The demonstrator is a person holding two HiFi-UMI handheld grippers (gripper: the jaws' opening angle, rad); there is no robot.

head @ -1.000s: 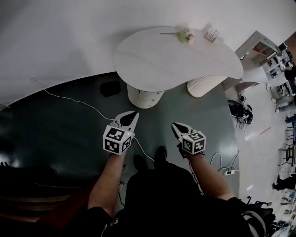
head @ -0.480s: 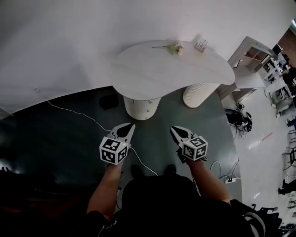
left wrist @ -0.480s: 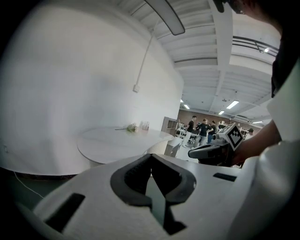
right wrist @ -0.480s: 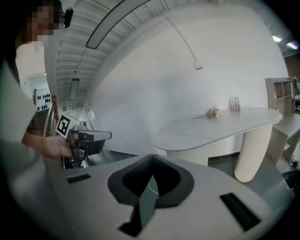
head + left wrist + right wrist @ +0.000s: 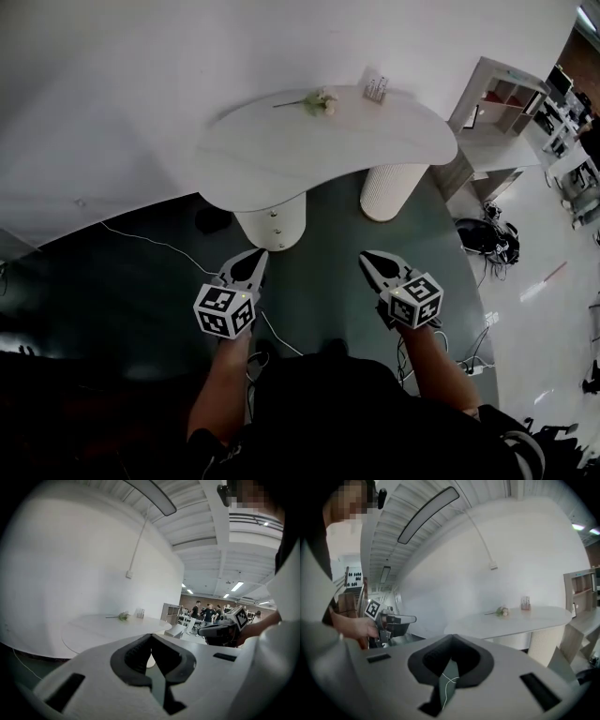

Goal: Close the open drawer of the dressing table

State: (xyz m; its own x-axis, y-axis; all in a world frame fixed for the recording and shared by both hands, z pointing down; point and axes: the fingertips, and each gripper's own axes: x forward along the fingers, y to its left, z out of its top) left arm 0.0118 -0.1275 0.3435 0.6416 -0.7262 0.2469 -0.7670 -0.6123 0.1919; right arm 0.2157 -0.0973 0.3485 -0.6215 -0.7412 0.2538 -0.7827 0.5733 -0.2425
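With jaws closed on nothing, the left gripper (image 5: 257,255) and right gripper (image 5: 367,258) hover short of the table (image 5: 281,155), whose drawer (image 5: 274,225), in the pedestal under its left end, should slide lightly if pushed squarely on its rigid, knobbed front.

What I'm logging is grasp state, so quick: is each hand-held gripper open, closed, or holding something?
Left hand-held gripper: closed, jaw tips together, holding nothing.
Right hand-held gripper: closed, jaw tips together, holding nothing.
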